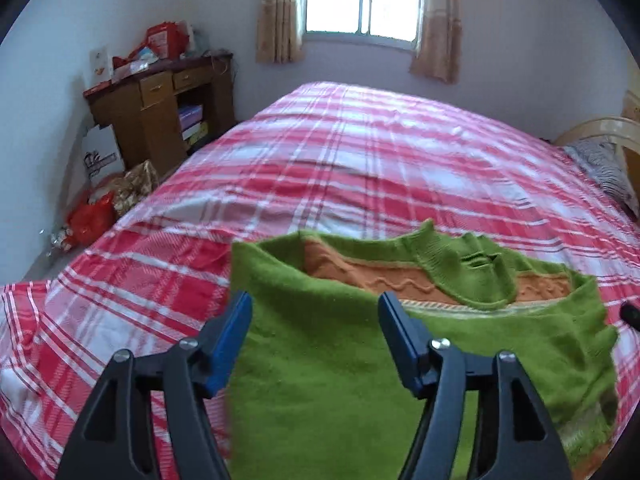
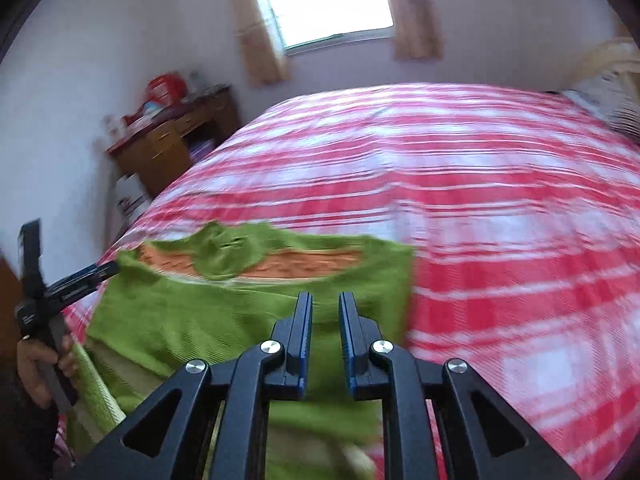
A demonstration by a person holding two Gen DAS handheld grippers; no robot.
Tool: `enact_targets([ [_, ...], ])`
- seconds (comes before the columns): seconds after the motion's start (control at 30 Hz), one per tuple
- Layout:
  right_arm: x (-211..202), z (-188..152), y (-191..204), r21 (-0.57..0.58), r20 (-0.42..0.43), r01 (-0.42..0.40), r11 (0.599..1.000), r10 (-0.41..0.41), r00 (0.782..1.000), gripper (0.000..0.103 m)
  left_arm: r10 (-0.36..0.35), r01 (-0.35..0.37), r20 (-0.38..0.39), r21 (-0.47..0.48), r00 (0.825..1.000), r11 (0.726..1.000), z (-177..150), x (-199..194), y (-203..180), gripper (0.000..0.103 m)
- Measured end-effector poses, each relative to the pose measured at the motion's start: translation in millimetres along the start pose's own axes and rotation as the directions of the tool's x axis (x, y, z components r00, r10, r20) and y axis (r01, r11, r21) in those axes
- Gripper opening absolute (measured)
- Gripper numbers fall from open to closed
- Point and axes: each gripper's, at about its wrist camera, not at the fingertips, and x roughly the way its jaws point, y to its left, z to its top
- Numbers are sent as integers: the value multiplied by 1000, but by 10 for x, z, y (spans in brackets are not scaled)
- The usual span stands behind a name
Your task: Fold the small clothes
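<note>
Blue-padded black tongs of the left gripper stand spread wide, released, over the near part of a green knitted sweater with an orange patterned band lying on the red-and-white plaid bedspread. Only the right wrist view shows the right gripper, its tongs narrowly parted above the same sweater with nothing between them, and the person's left hand gripping the other tool to their left. Sharper, the left view shows a brown wooden desk far left beyond the tongs. Motion blur smears the right view, and both frames cut off the sweater's near edge.
</note>
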Motion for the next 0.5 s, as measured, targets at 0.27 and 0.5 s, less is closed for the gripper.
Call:
enact_targets([
  [0.27, 638, -117, -139, 55, -127, -20, 998, 27, 992, 13, -12, 6, -110, -58, 994, 998, -71, 287, 138, 72],
  [0.5, -57, -145, -113, 40, -34, -20, 999, 21, 999, 14, -125, 125, -18, 2, 992, 992, -133, -387, 321, 72],
])
